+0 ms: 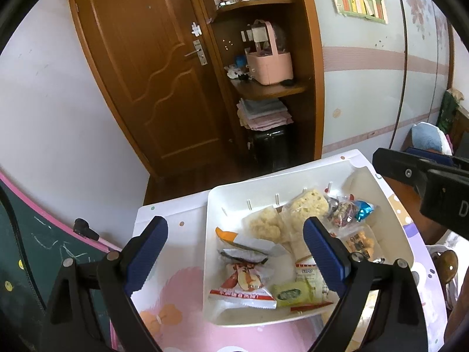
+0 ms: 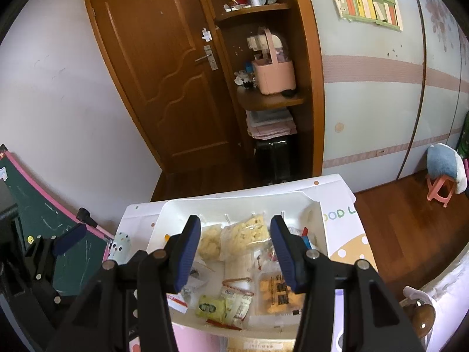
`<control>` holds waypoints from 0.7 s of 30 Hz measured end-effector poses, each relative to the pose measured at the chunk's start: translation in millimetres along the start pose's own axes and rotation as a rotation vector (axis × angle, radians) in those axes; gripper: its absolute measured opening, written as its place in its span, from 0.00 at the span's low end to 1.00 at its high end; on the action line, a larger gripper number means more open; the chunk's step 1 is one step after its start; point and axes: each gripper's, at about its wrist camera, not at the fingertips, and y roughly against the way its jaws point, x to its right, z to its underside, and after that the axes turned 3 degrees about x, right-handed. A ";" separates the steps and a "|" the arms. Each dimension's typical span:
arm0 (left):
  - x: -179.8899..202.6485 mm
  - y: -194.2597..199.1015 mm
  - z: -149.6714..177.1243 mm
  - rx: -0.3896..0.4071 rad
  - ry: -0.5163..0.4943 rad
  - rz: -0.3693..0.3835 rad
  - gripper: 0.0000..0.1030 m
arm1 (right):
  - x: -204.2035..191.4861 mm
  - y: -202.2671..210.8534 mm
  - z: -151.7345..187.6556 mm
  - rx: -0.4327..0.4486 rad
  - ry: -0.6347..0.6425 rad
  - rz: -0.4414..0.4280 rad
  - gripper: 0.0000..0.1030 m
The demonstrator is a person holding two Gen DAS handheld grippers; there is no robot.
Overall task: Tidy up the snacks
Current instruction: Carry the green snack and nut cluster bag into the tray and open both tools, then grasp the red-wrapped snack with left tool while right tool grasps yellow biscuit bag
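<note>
A white tray (image 1: 214, 199) sits on a small patterned table (image 1: 164, 214) and holds several wrapped snacks: a red-and-white packet (image 1: 243, 286), a green packet (image 1: 290, 293), puffed rice cakes (image 1: 310, 205) and an orange-biscuit pack (image 1: 359, 242). My left gripper (image 1: 234, 252) is open and empty above the tray's left half. My right gripper (image 2: 234, 252) is open and empty above the same tray (image 2: 164, 220), over the rice cakes (image 2: 246, 231), with the orange pack (image 2: 275, 293) and green packet (image 2: 211, 306) below. The right gripper's body shows in the left view's right edge (image 1: 425, 187).
A pink-edged green chalkboard (image 1: 38, 252) leans at the left. A wooden door (image 1: 146, 73) and corner shelves with a pink basket (image 1: 268, 64) stand behind. A pink stool (image 2: 442, 186) stands on the wood floor at the right. A round brown knob (image 2: 422, 319) is near the table's right edge.
</note>
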 end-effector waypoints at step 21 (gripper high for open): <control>-34.2 154.6 54.8 0.108 -0.031 0.041 0.98 | -1.3 145.7 47.9 0.083 0.112 0.045 0.91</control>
